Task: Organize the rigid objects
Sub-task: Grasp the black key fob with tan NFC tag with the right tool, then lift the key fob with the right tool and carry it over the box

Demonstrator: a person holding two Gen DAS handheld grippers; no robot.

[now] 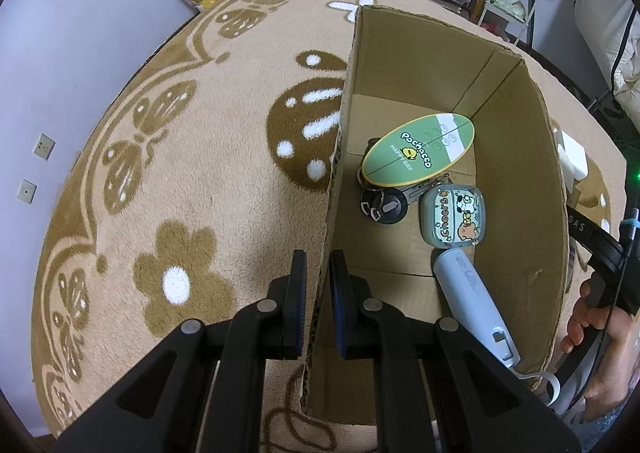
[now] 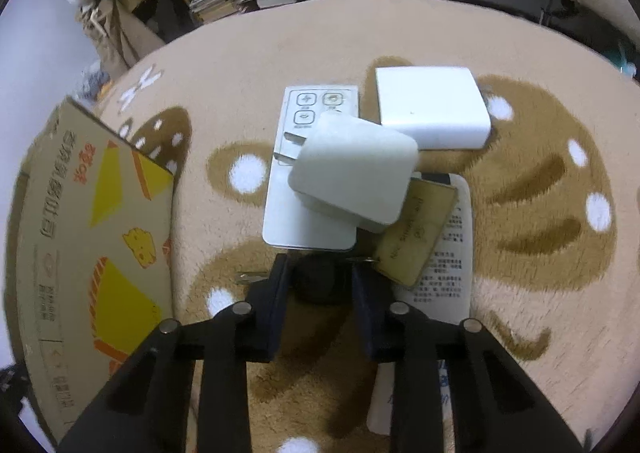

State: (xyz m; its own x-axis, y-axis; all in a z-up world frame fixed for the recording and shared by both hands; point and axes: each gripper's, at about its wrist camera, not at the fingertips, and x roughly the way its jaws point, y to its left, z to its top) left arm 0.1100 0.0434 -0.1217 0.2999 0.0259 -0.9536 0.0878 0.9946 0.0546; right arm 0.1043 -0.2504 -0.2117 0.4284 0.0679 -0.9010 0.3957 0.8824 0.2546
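Right wrist: plug adapter (image 2: 354,173) atop remote (image 2: 310,173).

My work surface is a beige rug (image 1: 224,189) with brown flowers and butterflies. Directly on it I see the open cardboard box (image 1: 516,157), a white remote (image 2: 308,221), a white charger block (image 2: 434,109) and a printed white card (image 2: 444,273).

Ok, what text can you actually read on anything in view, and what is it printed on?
"Pochacco" and "HAPPY DAY": green oval case in the cardboard box.
"cheers": square cartoon case.
Grey tube: script too small.
Box outside: Chinese print, blurred.
Remote: icons only.
White leaflet, tan tag: unreadable.
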